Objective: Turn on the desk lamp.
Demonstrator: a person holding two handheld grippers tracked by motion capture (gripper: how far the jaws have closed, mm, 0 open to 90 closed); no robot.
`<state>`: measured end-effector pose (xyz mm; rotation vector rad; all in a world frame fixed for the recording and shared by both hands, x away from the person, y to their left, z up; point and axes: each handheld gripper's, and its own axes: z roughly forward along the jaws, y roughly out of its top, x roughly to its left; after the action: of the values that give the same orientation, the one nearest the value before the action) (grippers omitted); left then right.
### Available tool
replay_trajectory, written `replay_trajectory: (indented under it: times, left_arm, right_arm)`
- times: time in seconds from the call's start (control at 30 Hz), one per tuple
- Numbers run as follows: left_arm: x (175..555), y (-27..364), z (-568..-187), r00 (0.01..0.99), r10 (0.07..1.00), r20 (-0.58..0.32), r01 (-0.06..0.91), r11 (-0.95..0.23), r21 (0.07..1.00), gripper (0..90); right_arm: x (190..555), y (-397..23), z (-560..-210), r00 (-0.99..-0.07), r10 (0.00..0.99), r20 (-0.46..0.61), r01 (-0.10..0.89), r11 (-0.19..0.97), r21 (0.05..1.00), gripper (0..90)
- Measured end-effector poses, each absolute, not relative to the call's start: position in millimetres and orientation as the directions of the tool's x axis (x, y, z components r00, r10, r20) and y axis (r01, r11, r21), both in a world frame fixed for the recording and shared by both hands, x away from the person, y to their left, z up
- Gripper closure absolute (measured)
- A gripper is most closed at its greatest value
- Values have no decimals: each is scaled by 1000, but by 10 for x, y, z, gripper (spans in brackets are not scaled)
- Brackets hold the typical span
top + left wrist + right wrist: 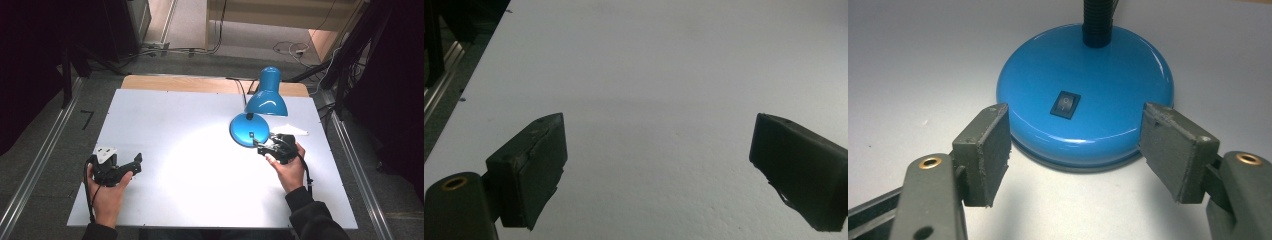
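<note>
The only readable marks are the white "I" and "O" signs printed on the black rocker switch set into the top of the blue lamp base, seen in the right gripper view; no brand, label or number can be made out.

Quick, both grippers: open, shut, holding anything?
Left gripper: open, holding nothing, above the bare table.
Right gripper: open, holding nothing, jaws at the blue lamp base by its switch.
</note>
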<state>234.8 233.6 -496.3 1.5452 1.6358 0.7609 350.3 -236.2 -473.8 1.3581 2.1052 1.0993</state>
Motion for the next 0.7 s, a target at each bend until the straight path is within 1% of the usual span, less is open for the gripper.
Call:
replay_trajectory:
  times: [0.7]
  left_arm:
    - [2346,2341,-4961,7,992,-122,546,99,832,86]
  right_arm:
    - [3402,-2538,-4732,-435,897,78,578,212,788,277]
